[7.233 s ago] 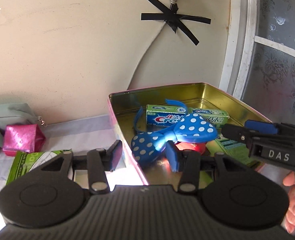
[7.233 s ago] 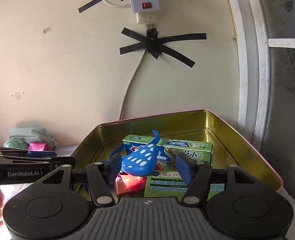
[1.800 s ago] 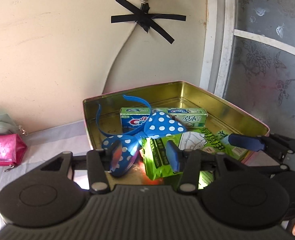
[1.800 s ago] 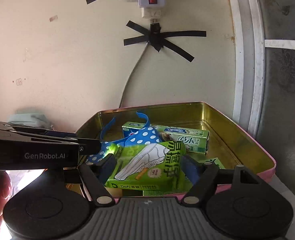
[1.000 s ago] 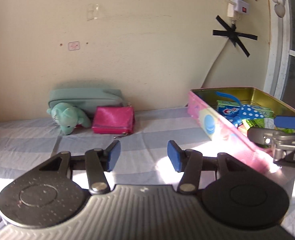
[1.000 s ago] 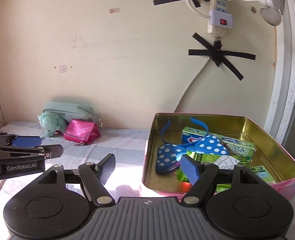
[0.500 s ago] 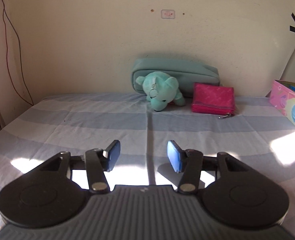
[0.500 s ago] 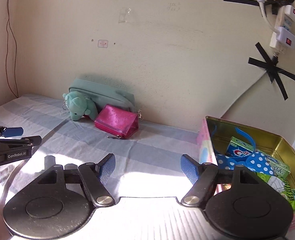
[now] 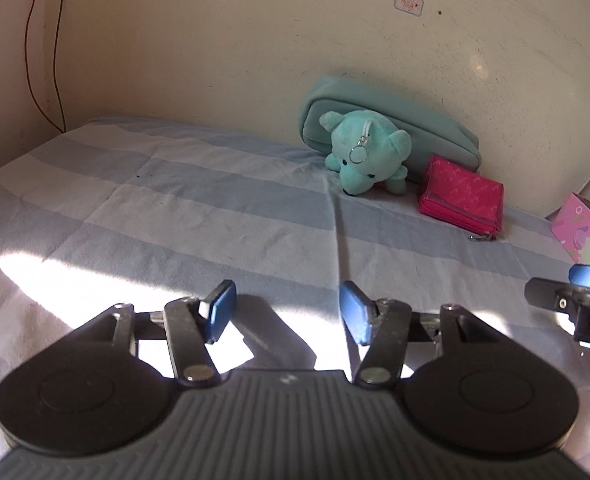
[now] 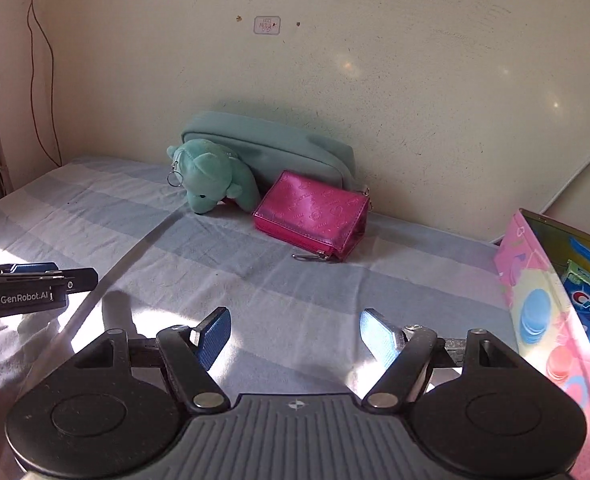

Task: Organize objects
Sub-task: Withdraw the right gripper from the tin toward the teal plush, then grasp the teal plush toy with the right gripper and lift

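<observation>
A teal plush bear (image 9: pixel 365 158) (image 10: pixel 211 184) lies against a teal pouch (image 9: pixel 391 128) (image 10: pixel 279 148) by the wall. A magenta wallet (image 9: pixel 461 196) (image 10: pixel 313 216) lies right of the bear. A pink tin (image 10: pixel 543 304) (image 9: pixel 583 228) with a toothpaste box (image 10: pixel 587 296) and a blue headband stands at the right. My left gripper (image 9: pixel 287 312) is open and empty above the striped cloth. My right gripper (image 10: pixel 295 334) is open and empty, also short of the wallet. Each gripper shows at the edge of the other's view.
A blue and white striped cloth (image 9: pixel 175 208) covers the surface. The beige wall (image 10: pixel 335 60) runs along the back. Thin cables (image 9: pixel 43 48) hang at the far left. Sunlit patches lie on the cloth near both grippers.
Both grippers have swung left, away from the tin, and now face the bear, pouch and wallet. The green packet I held earlier lies in the tin. Both stay open.
</observation>
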The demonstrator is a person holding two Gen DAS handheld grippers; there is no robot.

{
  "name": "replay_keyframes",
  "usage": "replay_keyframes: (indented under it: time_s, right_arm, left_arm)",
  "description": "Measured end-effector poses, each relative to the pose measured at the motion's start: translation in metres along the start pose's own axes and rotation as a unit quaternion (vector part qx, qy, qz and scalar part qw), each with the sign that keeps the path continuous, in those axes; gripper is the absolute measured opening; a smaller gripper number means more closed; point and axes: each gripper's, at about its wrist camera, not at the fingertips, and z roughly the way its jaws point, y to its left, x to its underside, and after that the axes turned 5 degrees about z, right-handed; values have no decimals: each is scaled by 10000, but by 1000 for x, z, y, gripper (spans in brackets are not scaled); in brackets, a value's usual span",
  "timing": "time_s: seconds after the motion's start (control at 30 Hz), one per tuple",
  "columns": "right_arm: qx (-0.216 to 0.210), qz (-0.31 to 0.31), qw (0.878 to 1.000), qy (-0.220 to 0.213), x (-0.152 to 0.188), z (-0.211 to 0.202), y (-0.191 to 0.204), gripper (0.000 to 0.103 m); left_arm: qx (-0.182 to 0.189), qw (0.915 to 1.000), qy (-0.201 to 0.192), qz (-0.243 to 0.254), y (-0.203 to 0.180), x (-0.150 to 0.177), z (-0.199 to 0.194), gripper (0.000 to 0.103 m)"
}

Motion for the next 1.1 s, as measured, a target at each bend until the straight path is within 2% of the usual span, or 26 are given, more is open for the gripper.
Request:
replay_keyframes:
  time_s: [0.13,0.23,0.47,0.53,0.63,0.7,0.77,0.83,0.9,0.97,1.1]
  right_arm:
    - [-73,111,9998,-133,-18,17,1,66]
    - [-397,268,9986,-224,-39,30,8,66]
    - [-892,-185,9952,-349,-76,78,63,65]
    - [-914,-243,9950,-326,-84,95,77,64]
    - [-710,-366,9965,-235,-95,123,94,61]
    - [-500,-483,9974,-173,-97,136,98,44]
    - [-571,-370,9974,-219,-97,132,94,39]
    - [-802,-4,9966,-213,-95,116,82,38]
    - [-1308,507,9900,-176,-86,90,63,38]
    - [-1795,1072,9779,-13,-69,61,37,39]
    - [-2477,2308,9401,403,-15,5,-22,41]
  left_arm:
    - [-101,9999,12,-28,1,0,0,59]
    - [-256,9994,16,-249,12,-3,0,59]
    - [-573,9942,5,-911,43,-8,1,59]
    - [-621,9938,1,-919,45,-9,2,59]
    - [-664,9944,0,-828,42,-9,3,60]
    - [-666,9946,5,-791,41,-9,3,61]
    - [-627,9947,11,-812,43,-9,3,62]
    - [-588,9945,12,-867,44,-10,2,62]
    - [-545,9942,9,-922,45,-10,1,62]
    - [-471,9942,5,-968,45,-10,1,62]
    - [-226,9957,-41,-903,41,-10,-1,62]
